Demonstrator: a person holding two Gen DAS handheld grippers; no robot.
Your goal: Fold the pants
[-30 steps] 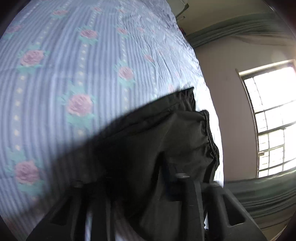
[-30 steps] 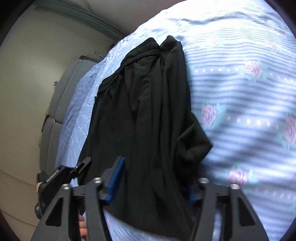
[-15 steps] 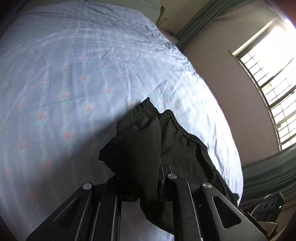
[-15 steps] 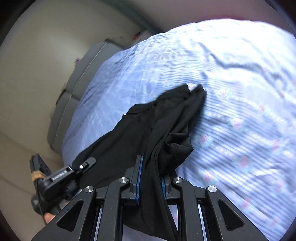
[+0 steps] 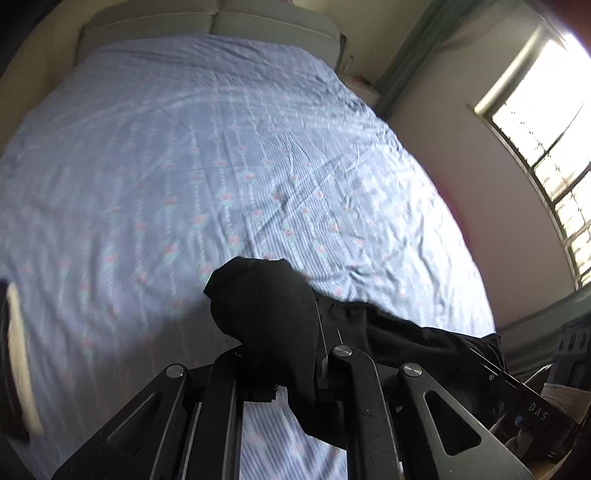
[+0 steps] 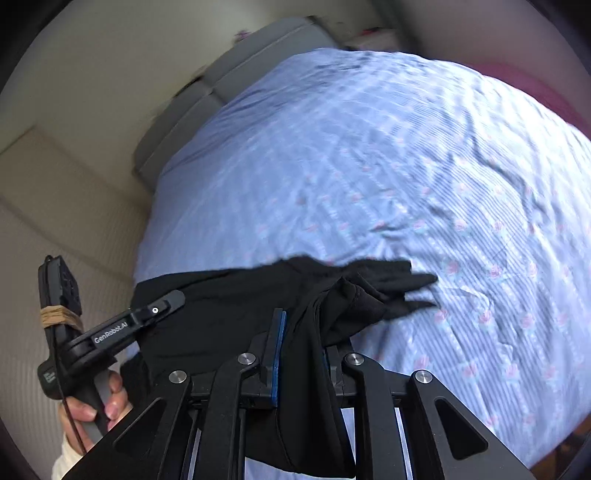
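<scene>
The black pants (image 5: 269,314) hang bunched between my two grippers above the near edge of the bed. My left gripper (image 5: 280,369) is shut on one end of the fabric, which drapes over its fingers. My right gripper (image 6: 303,354) is shut on another part of the pants (image 6: 229,306); loose cloth falls below its blue-padded fingers (image 6: 277,354). The left gripper's handle (image 6: 110,332) and the person's hand show at the left of the right wrist view. The span of pants between the grippers sags toward the bedsheet.
The bed (image 5: 221,166) has a light blue striped sheet with pink roses and a grey headboard (image 5: 207,26) at the far end. A window (image 5: 546,147) and wall lie to the right. A beige wall (image 6: 55,166) stands left of the bed.
Both grippers closed on the pants and lifted them up and back off the sheet. The pants, lying spread flat a second ago, now hang bunched between the grippers.
</scene>
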